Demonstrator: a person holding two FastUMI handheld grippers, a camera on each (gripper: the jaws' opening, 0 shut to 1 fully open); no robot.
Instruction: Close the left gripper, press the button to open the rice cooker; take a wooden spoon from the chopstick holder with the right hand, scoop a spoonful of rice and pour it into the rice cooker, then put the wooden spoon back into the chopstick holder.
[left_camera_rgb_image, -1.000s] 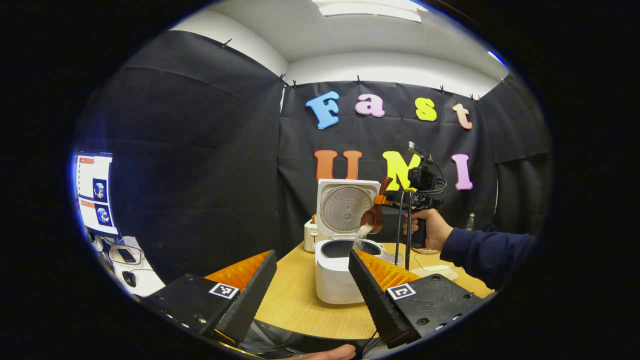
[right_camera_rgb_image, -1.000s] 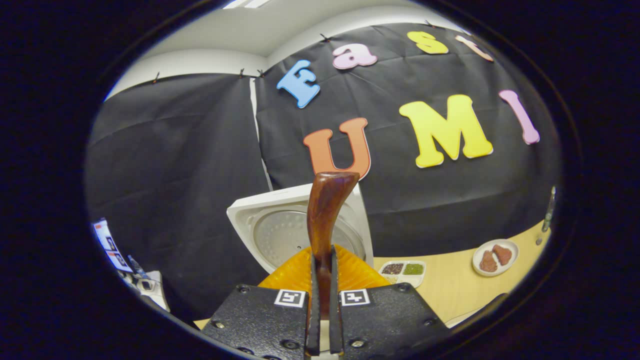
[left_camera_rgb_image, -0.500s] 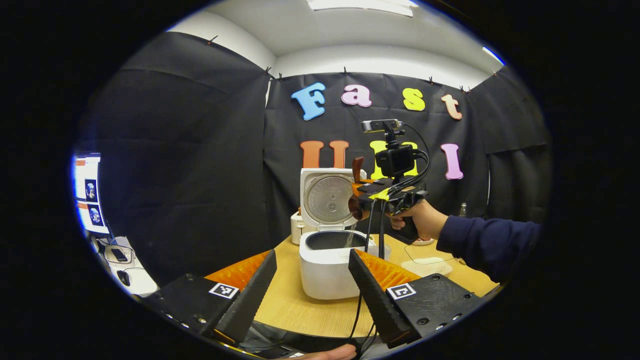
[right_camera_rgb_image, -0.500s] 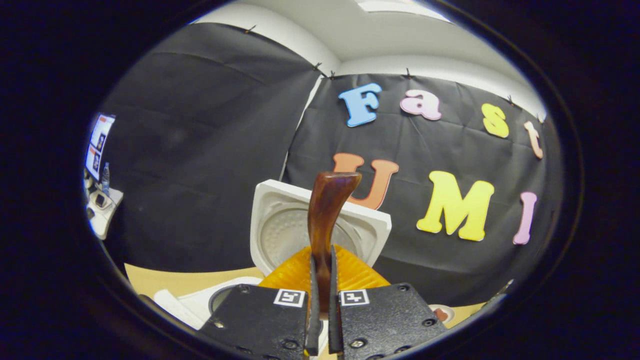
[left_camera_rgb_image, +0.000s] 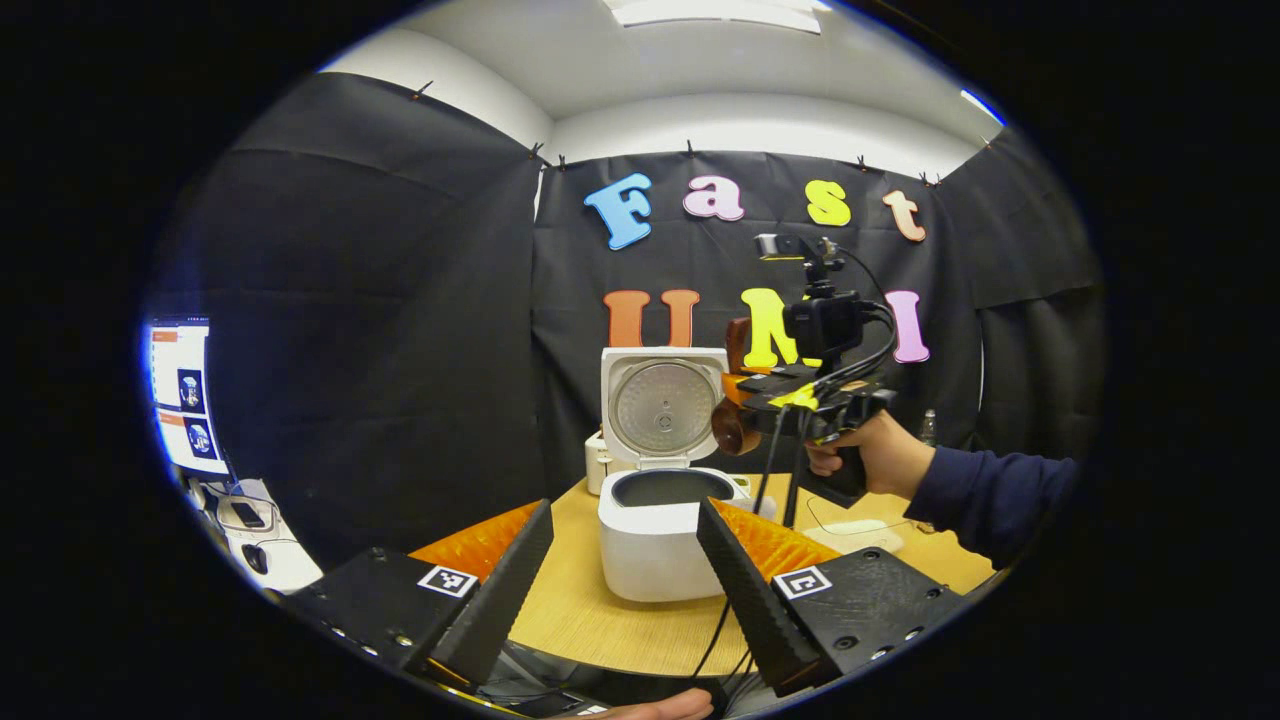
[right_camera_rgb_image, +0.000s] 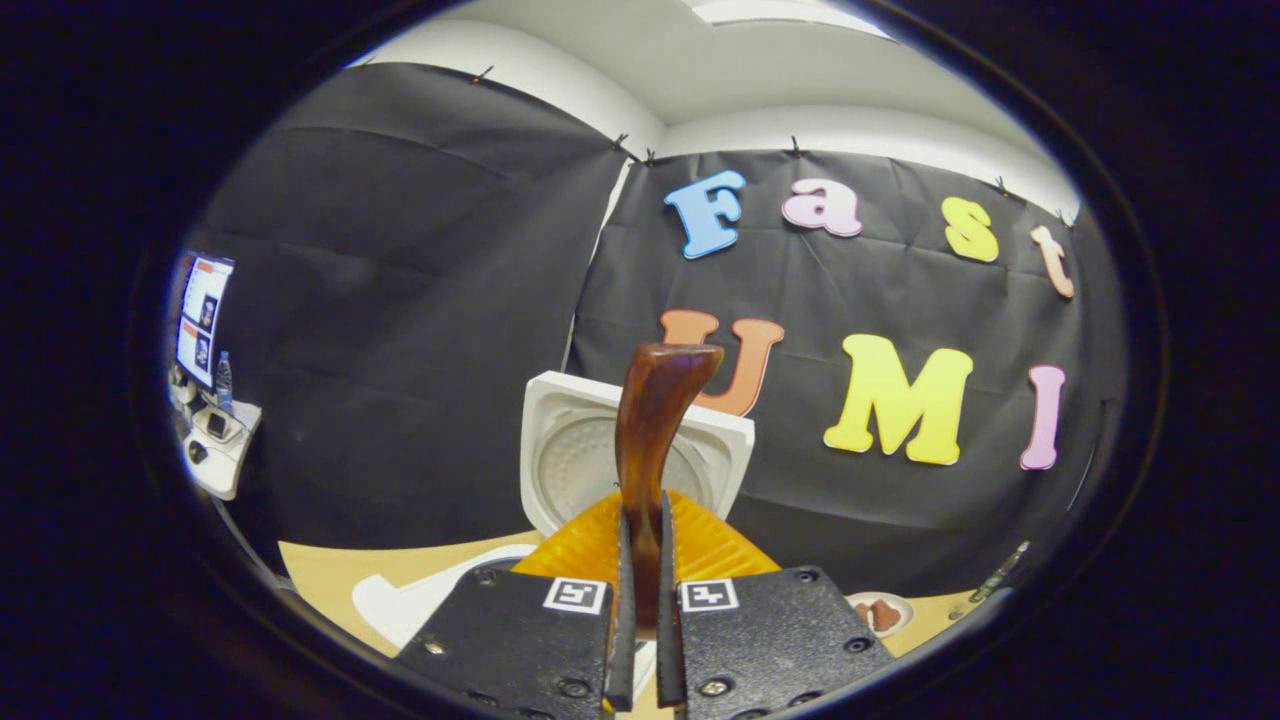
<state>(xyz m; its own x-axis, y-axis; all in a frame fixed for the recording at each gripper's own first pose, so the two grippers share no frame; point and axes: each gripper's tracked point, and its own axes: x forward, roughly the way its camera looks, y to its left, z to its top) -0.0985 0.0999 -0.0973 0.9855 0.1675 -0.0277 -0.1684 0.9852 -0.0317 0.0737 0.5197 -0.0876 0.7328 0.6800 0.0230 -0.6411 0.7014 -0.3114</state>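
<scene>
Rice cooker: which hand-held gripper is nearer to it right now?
Right. The right hand-held gripper holds the spoon beside the rice cooker lid; the left hand-held gripper hangs back at the table edge.

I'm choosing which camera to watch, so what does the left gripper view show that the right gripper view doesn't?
Left gripper view: the rice cooker with its pot opening, the wooden spoon bowl up beside it, and a hand holding the right hand-held gripper, beyond the open left hand-held gripper. Right gripper view: the spoon's handle clamped between its fingers, and a small plate. Shared: the raised lid and the table.
</scene>
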